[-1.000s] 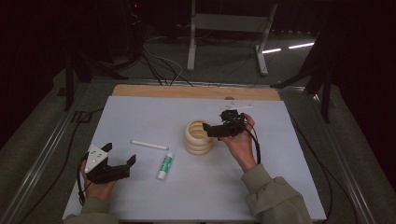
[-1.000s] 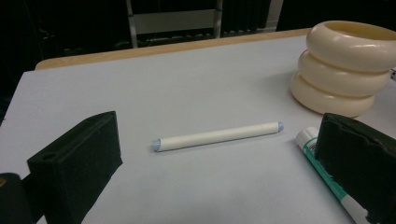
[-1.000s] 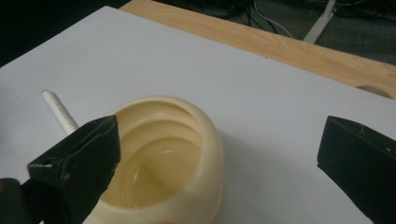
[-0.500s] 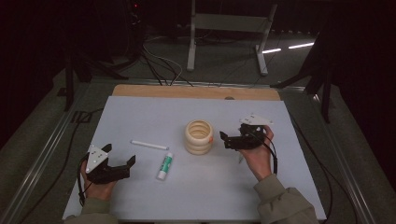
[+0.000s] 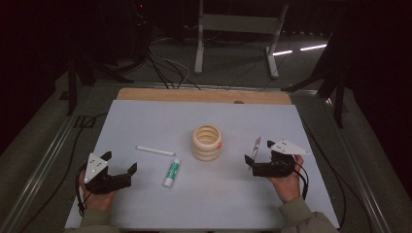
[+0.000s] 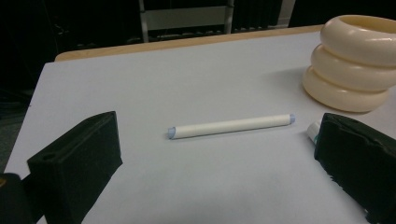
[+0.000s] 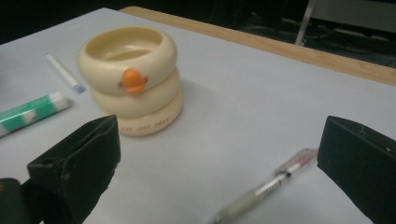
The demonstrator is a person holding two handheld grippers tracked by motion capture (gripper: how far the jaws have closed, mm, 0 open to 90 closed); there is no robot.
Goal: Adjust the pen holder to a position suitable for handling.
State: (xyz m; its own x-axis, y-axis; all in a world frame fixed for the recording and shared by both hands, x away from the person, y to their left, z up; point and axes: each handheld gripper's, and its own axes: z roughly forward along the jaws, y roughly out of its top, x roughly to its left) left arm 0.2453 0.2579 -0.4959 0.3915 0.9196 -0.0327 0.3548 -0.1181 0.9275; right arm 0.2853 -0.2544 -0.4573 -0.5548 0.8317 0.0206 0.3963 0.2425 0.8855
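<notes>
The pen (image 5: 255, 146) lies near the desk's right edge, just ahead of the right tool (image 5: 256, 165), whose jaws stand apart. Light, stiff and slippery, it is best pinched mid-barrel.

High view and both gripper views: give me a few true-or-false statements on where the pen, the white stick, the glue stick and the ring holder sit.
1. The pen lies on the table between the open jaws of the right gripper. True.
2. The white stick stands inside the ring holder. False: it lies flat on the table, apart from the holder.
3. The left gripper is shut on the glue stick. False: its jaws are open and hold nothing.
4. The ring holder has an orange spot on its side. True.
</notes>
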